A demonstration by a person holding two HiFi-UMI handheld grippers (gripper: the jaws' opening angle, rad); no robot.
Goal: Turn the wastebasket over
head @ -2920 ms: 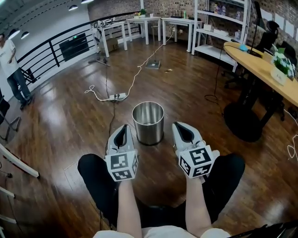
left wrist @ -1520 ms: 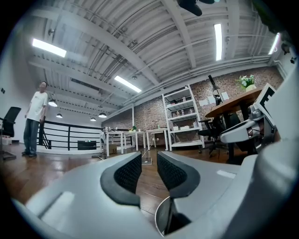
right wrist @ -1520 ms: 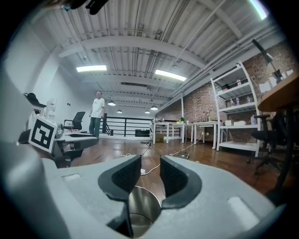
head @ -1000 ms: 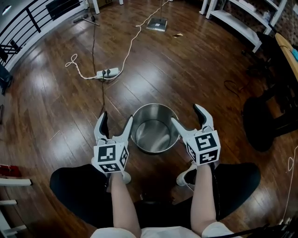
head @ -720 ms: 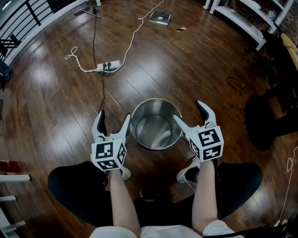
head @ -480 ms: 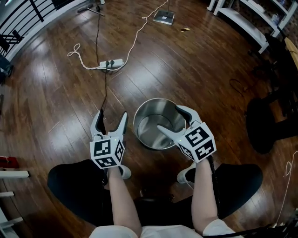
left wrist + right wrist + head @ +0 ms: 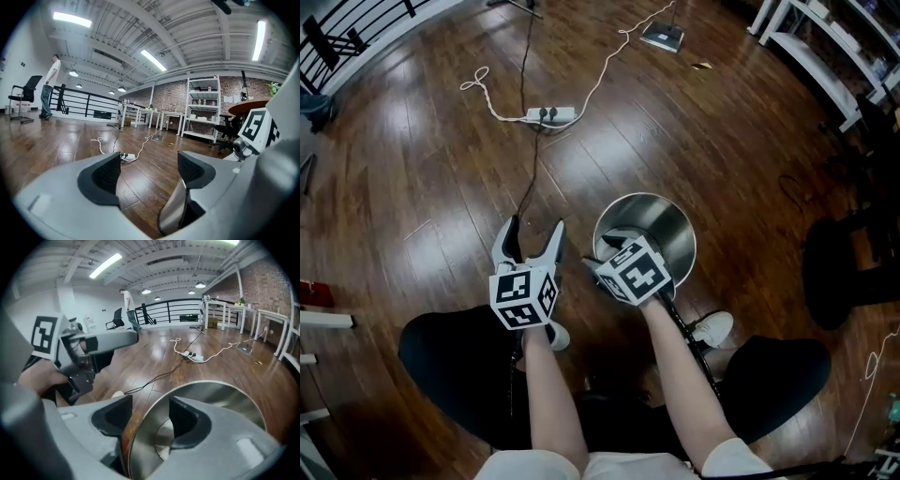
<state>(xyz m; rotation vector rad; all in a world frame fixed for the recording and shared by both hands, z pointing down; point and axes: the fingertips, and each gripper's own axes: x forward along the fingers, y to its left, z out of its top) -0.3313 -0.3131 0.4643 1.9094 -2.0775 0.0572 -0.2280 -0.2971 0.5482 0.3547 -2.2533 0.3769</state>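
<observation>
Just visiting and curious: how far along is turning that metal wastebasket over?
Nothing is turned yet: the wastebasket stands upright on the floor, mouth up. In hand: the right gripper straddles its near rim, jaws closing, not yet clamped. The left gripper hangs open beside it. Gripping and flipping remain.

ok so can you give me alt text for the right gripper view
The right gripper straddles the rim of a shiny steel wastebasket, with one jaw inside and one outside, and the jaws are closing. Beyond it is a dark wood floor with a power strip and trailing cables. The left gripper is at the left edge.
</observation>
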